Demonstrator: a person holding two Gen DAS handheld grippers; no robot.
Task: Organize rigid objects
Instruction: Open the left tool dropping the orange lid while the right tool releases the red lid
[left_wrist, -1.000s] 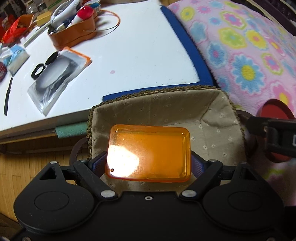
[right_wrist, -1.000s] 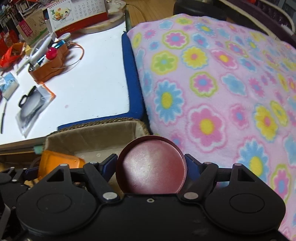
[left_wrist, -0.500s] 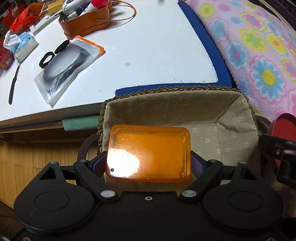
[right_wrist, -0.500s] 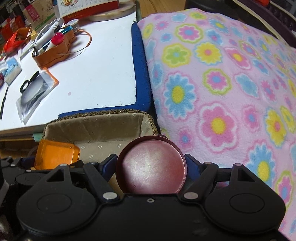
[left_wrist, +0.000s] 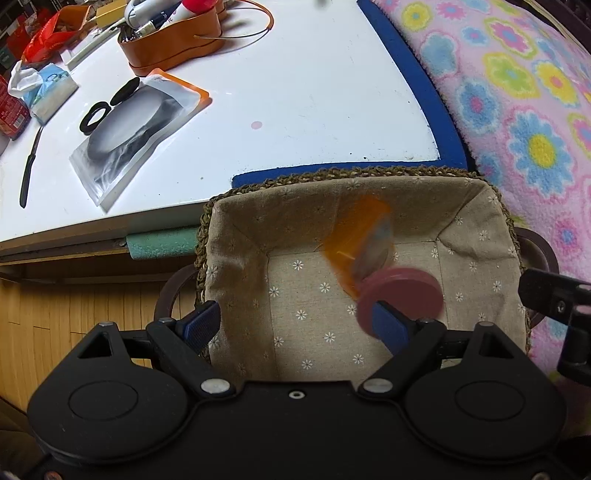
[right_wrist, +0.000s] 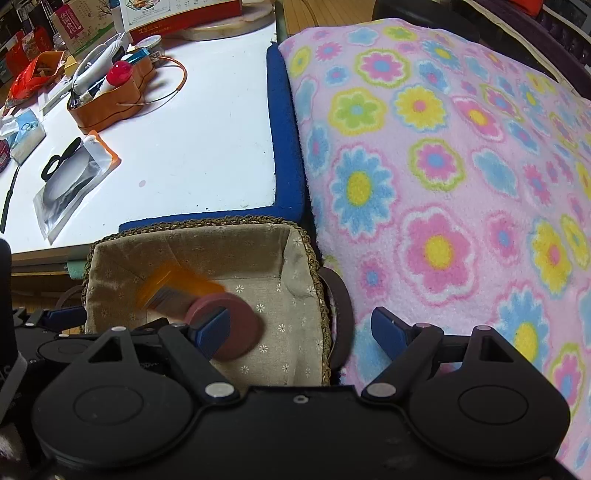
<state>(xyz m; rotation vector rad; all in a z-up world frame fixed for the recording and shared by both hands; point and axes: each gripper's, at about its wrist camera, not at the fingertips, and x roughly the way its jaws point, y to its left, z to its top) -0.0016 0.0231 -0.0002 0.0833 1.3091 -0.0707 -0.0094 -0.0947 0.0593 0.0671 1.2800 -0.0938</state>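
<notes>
A lined wicker basket (left_wrist: 332, 175) (right_wrist: 203, 223) sits below both grippers. Inside it, a translucent orange box (left_wrist: 364, 225) (right_wrist: 173, 284) and a dark red round tin (left_wrist: 402, 291) (right_wrist: 240, 321) show as motion blur, loose and tumbling over the floral lining. My left gripper (left_wrist: 295, 317) hangs open over the basket with nothing between its blue pads. Over the basket's right rim, my right gripper (right_wrist: 299, 326) has its jaws opening, and nothing is between them. Its black body (left_wrist: 554, 302) shows at the right edge of the left wrist view.
Behind the basket is a white table (left_wrist: 295, 92) with a blue edge. On it are a brown leather tray of pens (left_wrist: 173, 48), a plastic pouch (left_wrist: 136, 129), a tissue pack (left_wrist: 48, 92) and a black knife (left_wrist: 27, 173). A floral blanket (right_wrist: 443, 147) fills the right.
Both grippers have let go. The orange box has left the left gripper and the red tin the right gripper; both have dropped into the basket.
</notes>
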